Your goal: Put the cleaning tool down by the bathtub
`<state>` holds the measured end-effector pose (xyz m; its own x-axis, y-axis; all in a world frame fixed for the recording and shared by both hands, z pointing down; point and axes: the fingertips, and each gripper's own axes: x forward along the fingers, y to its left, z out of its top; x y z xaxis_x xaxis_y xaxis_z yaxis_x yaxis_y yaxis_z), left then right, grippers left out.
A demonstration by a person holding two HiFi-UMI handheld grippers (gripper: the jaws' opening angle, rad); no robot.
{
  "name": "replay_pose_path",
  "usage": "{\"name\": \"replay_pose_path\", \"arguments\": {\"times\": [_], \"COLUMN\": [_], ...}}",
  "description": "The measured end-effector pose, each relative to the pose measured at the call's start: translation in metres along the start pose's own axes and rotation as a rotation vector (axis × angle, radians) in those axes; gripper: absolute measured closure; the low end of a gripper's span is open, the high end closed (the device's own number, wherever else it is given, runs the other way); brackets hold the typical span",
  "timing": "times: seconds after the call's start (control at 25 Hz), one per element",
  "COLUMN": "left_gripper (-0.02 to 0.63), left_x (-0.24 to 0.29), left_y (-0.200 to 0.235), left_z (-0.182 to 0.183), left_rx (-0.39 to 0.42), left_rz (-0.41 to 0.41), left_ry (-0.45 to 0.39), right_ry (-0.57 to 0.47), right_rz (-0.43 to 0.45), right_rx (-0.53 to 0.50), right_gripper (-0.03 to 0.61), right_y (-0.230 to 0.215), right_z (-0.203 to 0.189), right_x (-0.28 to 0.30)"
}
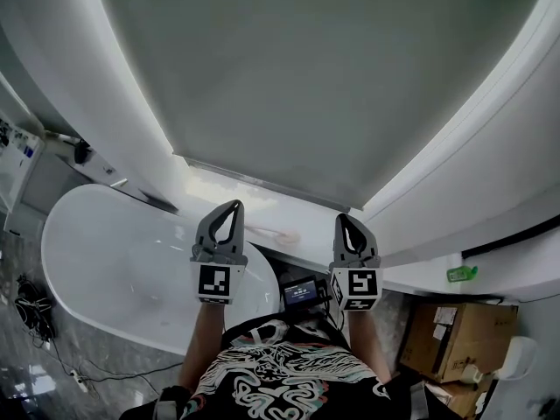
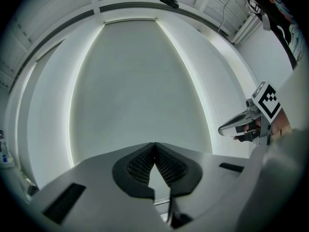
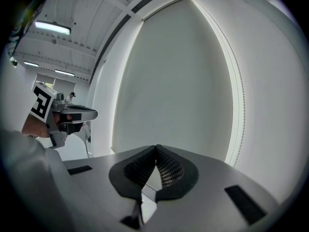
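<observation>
Grey plastic left gripper [image 2: 154, 145]: is pressing its ribbed black jaws fully together, gripping nothing.
Grey plastic right gripper [image 3: 156, 147]: is holding its jaws tip to tip in the same way, carrying nothing.
Cleaning tool: is showing in no view, and neither gripper is carrying it, so where it is lying cannot be told.
White glossy oval bathtub [image 1: 122, 261]: is sitting below and left of both grippers.
Black tangled cables [image 1: 31, 309]: are lying on the grey floor near the tub's left end.
Pale grey roller blind [image 1: 332, 77]: is filling the view ahead of both grippers.
Risk, reach: lowering a gripper without looking is likely risking a knock on the tub rim or a snag in the cables.
Risk, placing: a tool set on the curved, glossy rim is probably risking a slide into the basin.
</observation>
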<state>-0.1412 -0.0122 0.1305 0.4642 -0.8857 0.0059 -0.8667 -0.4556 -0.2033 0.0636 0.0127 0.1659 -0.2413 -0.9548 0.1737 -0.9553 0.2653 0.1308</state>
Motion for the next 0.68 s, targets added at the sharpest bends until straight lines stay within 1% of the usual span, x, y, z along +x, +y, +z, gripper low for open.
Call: {"name": "replay_pose_path", "arguments": {"times": [0.32,0.44,0.48,0.6,0.68], "left_gripper": [0.597,0.597,0.597,0.597,0.597], "left_x": [-0.002,-0.002,-0.001,-0.005,-0.01], "left_y": [-0.01,-0.012,-0.014,-0.016,-0.016], "left_z": [0.001,0.001,0.002,0.005,0.0], "left_rx": [-0.024,-0.019,-0.03,-0.104,-0.123], "left_rz": [-0.024,-0.032,-0.041,-0.061,-0.061], "left_ry": [-0.006,-0.003,-0.013,-0.082,-0.098], "right_ry": [-0.005,-0.008,-0.009,-0.011,-0.009], "right_rz": [-0.004,0.0,0.0,-0.001,-0.003], "right_rx": [0.007,0.011,0.011,0.014,0.016], "right_gripper": [0.551,0.551,0.551,0.551,0.551], "right_y": [-0.005,-0.004,-0.004,-0.005,-0.005], "right_z": [-0.004,-0.004,-0.003,-0.004,-0.007], "right_x": [-0.009,-0.009,-0.008,-0.009,-0.013]}}
